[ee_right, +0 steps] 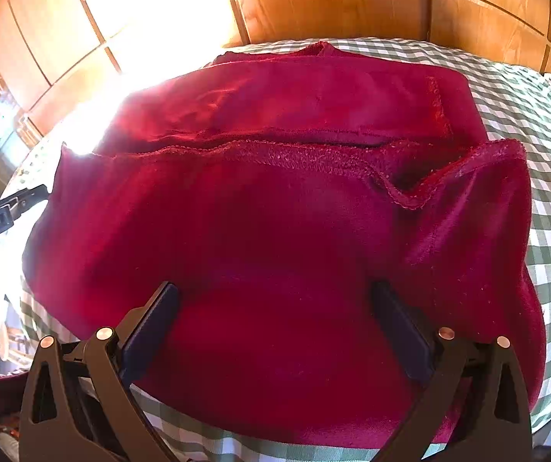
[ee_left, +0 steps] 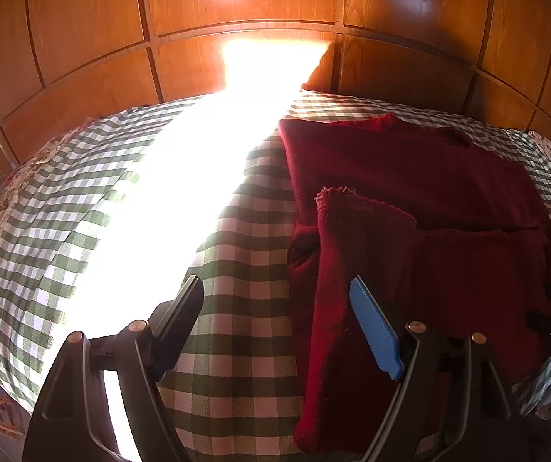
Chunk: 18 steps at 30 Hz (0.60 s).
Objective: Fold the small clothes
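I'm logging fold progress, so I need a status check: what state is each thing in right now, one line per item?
Red garment: lying on the bed, partly folded, near part doubled over the far part, hem edge showing.
Left gripper: open, holding nothing, over the garment's left edge.
Right gripper: open, holding nothing, over the garment.
Checked bedcover: spread over the bed, a bright sunlit band across it.

Dark red garment (ee_right: 275, 231), green-and-white checked bedcover (ee_left: 244, 327), orange-brown wood panelling (ee_left: 83, 19)
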Motion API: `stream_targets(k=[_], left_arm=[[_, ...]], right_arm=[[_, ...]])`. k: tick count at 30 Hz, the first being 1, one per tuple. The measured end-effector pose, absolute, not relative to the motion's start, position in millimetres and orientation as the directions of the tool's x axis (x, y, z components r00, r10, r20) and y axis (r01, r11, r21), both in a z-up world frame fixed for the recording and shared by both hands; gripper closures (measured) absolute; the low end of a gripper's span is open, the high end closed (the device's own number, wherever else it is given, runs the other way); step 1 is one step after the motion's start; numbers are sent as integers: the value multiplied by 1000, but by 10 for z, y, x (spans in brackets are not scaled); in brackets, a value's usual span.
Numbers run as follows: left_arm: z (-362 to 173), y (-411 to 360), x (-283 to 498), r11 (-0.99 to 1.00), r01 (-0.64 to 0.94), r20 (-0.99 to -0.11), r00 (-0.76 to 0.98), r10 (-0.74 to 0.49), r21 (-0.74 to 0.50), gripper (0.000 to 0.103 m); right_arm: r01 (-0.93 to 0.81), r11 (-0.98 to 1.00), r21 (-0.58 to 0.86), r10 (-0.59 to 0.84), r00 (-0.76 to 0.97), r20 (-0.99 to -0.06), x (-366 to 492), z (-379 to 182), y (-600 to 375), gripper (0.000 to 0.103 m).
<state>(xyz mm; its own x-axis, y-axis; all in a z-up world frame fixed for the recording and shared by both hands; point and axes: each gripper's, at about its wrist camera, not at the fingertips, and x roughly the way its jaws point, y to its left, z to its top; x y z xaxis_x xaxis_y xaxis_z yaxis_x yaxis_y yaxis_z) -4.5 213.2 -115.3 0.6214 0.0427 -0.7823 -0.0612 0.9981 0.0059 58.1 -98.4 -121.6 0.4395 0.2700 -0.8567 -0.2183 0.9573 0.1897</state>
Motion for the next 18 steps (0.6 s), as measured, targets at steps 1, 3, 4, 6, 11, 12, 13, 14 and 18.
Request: stream_targets(k=[1,3,4,6,11,12,13,14,18], left_arm=[[-1158,2141,-45,998,-61,-784,620,42,5,27],[-1157,2159,-49,999,-53,-785,619,24,-11,30],[-1155,2176,-53,999,-44,-785,620,6,-28,31],[-1156,2212,-54,998,-33,-783,621,-22,-55,31],[-1237,2248,11,993,-5,-796,598,-93,-120,31],[-1258,2250,28,991,-1,-798,593,-107,-134,31],[-1283,2250,48,989,3,-801,586,-121,-147,31],[-1301,2249,63,988,4,-804,581,-129,-156,32],[-1327,2244,105,982,14,-806,568,-164,-190,37]], right_arm=[[-220,958,184,266,443,-856,571,-1196,-991,6],[-208,959,194,270,450,-851,543,-1130,-1054,16],[-198,957,212,281,452,-847,551,-1094,-1109,24],[-164,957,240,290,478,-829,539,-986,-1277,32],[-6,979,205,171,576,-800,517,-748,-1927,33],[19,981,193,147,579,-802,533,-745,-2022,33],[45,984,174,115,584,-804,555,-750,-2119,33],[57,985,164,101,584,-805,574,-758,-2158,33],[79,985,157,84,572,-816,744,-868,-2309,38]])
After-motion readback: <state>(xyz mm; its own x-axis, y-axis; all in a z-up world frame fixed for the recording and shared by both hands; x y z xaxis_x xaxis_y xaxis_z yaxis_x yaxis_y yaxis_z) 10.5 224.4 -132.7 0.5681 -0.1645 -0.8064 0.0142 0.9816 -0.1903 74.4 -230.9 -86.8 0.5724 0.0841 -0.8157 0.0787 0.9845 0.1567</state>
